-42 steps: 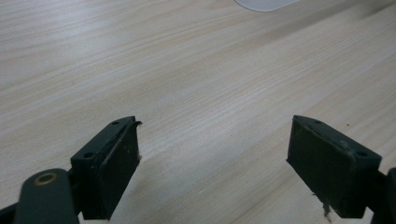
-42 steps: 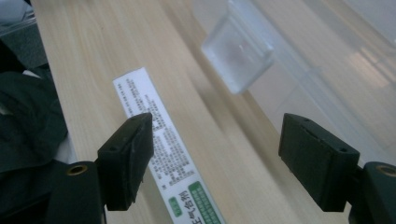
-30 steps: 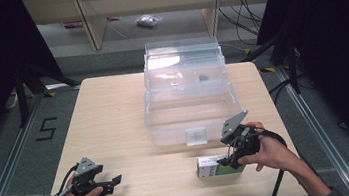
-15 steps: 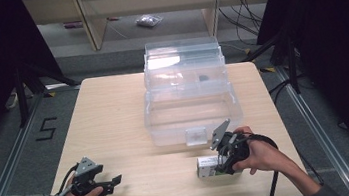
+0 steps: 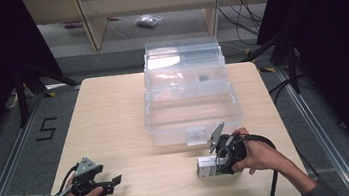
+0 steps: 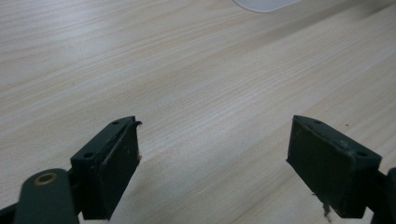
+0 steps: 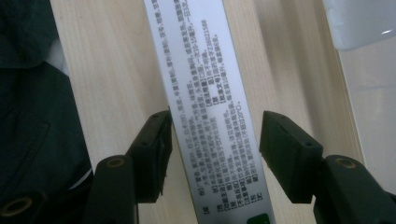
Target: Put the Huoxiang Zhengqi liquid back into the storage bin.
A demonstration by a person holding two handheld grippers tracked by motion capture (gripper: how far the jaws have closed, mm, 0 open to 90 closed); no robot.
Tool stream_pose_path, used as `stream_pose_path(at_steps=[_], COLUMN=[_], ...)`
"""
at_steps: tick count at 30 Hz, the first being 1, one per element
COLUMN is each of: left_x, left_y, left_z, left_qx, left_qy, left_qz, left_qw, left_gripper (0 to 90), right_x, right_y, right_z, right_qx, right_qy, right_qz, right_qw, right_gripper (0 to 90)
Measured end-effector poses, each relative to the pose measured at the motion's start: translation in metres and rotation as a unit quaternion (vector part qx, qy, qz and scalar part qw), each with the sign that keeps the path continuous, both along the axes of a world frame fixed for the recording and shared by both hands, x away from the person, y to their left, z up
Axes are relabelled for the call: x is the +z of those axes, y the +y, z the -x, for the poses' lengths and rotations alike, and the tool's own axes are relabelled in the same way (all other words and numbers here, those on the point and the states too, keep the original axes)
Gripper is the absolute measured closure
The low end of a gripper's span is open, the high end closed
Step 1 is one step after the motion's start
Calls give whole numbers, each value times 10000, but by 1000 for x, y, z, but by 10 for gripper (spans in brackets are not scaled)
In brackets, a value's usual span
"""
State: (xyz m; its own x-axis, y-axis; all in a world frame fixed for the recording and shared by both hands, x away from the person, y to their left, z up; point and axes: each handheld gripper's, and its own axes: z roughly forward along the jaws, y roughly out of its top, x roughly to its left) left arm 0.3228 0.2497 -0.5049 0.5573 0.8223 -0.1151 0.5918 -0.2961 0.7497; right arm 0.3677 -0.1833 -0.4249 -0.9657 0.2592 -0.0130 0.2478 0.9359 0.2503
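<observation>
A small white box (image 5: 204, 167) with fine black print lies flat on the wooden table (image 5: 114, 115) near its front right edge. My right gripper (image 5: 220, 160) hangs right over it. In the right gripper view the box (image 7: 201, 70) runs up between the two black jaws of the right gripper (image 7: 212, 135), which stands open, with a thin gap showing on each side. My left gripper (image 5: 115, 182) rests at the front left, also open. In the left gripper view, the left gripper (image 6: 215, 140) has bare table between its fingers.
A large clear plastic container (image 5: 190, 96) with its lid raised stands at mid table, its front latch (image 5: 196, 135) just behind the box. The container's edge (image 7: 359, 23) is close on the right. Dark fabric (image 7: 32, 93) lies beyond the table's front edge.
My right gripper has swung left and down from beside the box until its jaws straddle it. The box and the left gripper have stayed put.
</observation>
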Motion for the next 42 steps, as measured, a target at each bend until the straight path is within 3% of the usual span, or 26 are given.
stream_pose_path(at_steps=[1,2,4,7,8,11,13,14,15,17,19,24,26,28,33,37,38,39,40,42], left_x=[0,0,0,0,0,0,0,0,0,0,0,0,1,0,0,1,1,1,1,1], left_y=[0,0,0,0,0,0,0,0,0,0,0,0,1,0,0,1,1,1,1,1], left_z=[0,0,0,0,0,0,0,0,0,0,0,0,0,0,0,0,0,0,0,0], left_qx=[-6,-8,3,-9,-11,-3,-8,-3,5,-7,-1,-13,-38,-6,-4,-28,-32,-34,-29,-29], left_qy=[4,1,19,-3,5,24,1,-2,-1,3,0,-6,74,1,-2,52,51,49,48,44], left_qz=[-9,-10,-10,-7,-12,-13,-7,-3,2,-11,-2,-9,-52,-9,-4,-25,-25,-23,-18,-14], left_qw=[10000,10000,10000,10000,10000,10000,10000,10000,10000,10000,10000,10000,10000,10000,10000,10000,10000,10000,10000,10000], left_gripper=[160,160,160,160,160,160,160,160,160,160,160,160,160,161,161,161,161,161,161,161], right_x=[0,1,-1,-1,-1,-2,-2,-3,-3,-2,-3,-6,-6,-7,-4,-4,-3,-2,0,2], right_y=[0,-1,0,1,1,2,3,4,4,5,6,9,9,10,15,16,16,15,15,13], right_z=[-1,1,-1,0,-2,-2,0,-2,-1,-1,-4,-3,-4,-5,-3,-6,-4,-6,-5,-10], right_qx=[7,-167,-21,-96,77,129,-2,188,55,70,281,238,334,608,486,679,455,541,439,696], right_qy=[-56,-7,-23,36,11,25,49,39,102,86,72,137,92,37,67,33,99,74,89,-16], right_qz=[64,237,225,315,313,391,490,480,511,542,547,676,674,673,841,800,843,773,776,631], right_qw=[10000,9996,9997,9995,9995,9991,9988,9987,9986,9985,9981,9973,9971,9959,9953,9945,9954,9955,9960,9956], right_gripper=[457,465,481,521,531,551,558,561,564,569,574,599,611,629,645,646,646,646,646,646])
